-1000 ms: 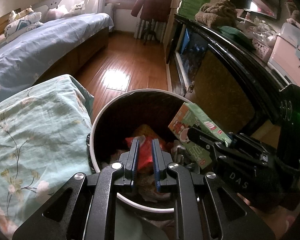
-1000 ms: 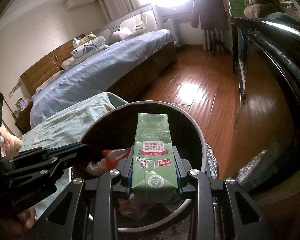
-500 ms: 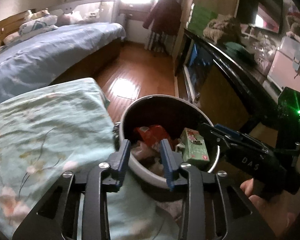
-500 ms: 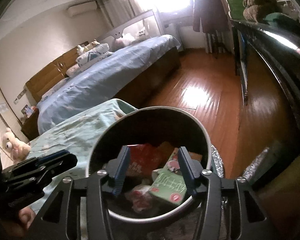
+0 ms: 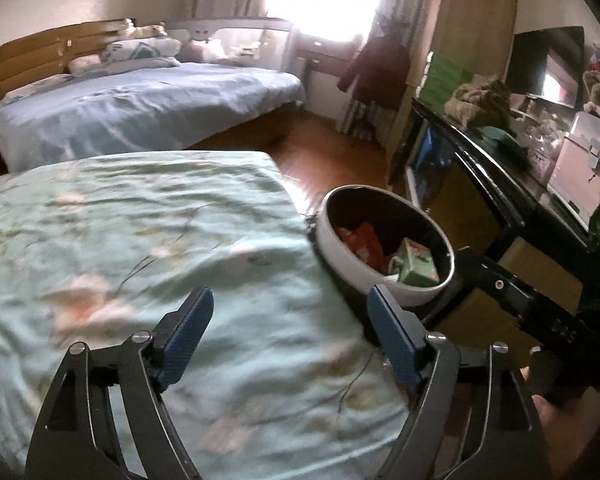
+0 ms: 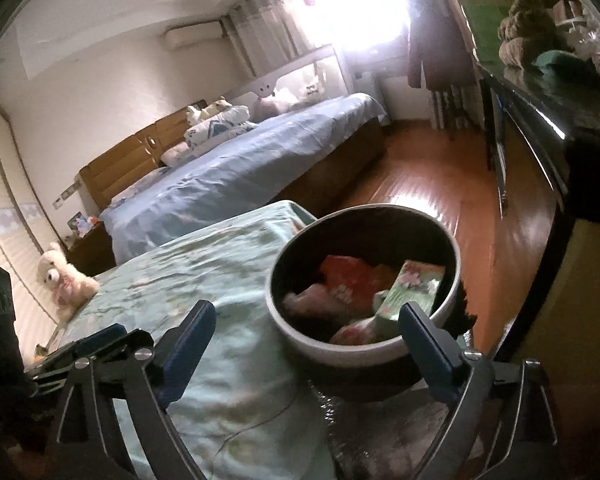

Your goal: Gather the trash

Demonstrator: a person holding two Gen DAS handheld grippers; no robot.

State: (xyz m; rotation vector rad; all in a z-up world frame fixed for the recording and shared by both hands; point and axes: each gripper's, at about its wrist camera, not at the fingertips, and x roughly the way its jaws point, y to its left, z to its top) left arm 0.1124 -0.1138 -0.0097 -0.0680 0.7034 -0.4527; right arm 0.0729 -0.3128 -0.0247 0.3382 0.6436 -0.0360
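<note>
A round white bin (image 5: 384, 276) (image 6: 364, 344) with a dark inside stands on the floor against the corner of a bed. Inside lie a green carton (image 5: 418, 266) (image 6: 414, 290), a red wrapper (image 5: 362, 240) (image 6: 348, 280) and other crumpled trash. My left gripper (image 5: 290, 304) hangs over the floral bedspread, left of the bin, its jaws opening with nothing between them. My right gripper (image 6: 304, 320) is pulled back above the bin's near rim, jaws opening wide and empty. The right gripper's dark body (image 5: 540, 312) shows at the right of the left wrist view.
The mint floral bedspread (image 5: 140, 264) (image 6: 204, 280) fills the near left. A blue-covered bed (image 5: 140, 112) lies beyond. A black cabinet (image 5: 480, 168) with cluttered top runs along the right. Wooden floor (image 6: 440, 184) lies between. A plush toy (image 6: 66, 278) sits at far left.
The red wrapper and the green carton left the jaws and now lie in the bin. Both grippers opened wide and drew back; the left swung over the bedspread.
</note>
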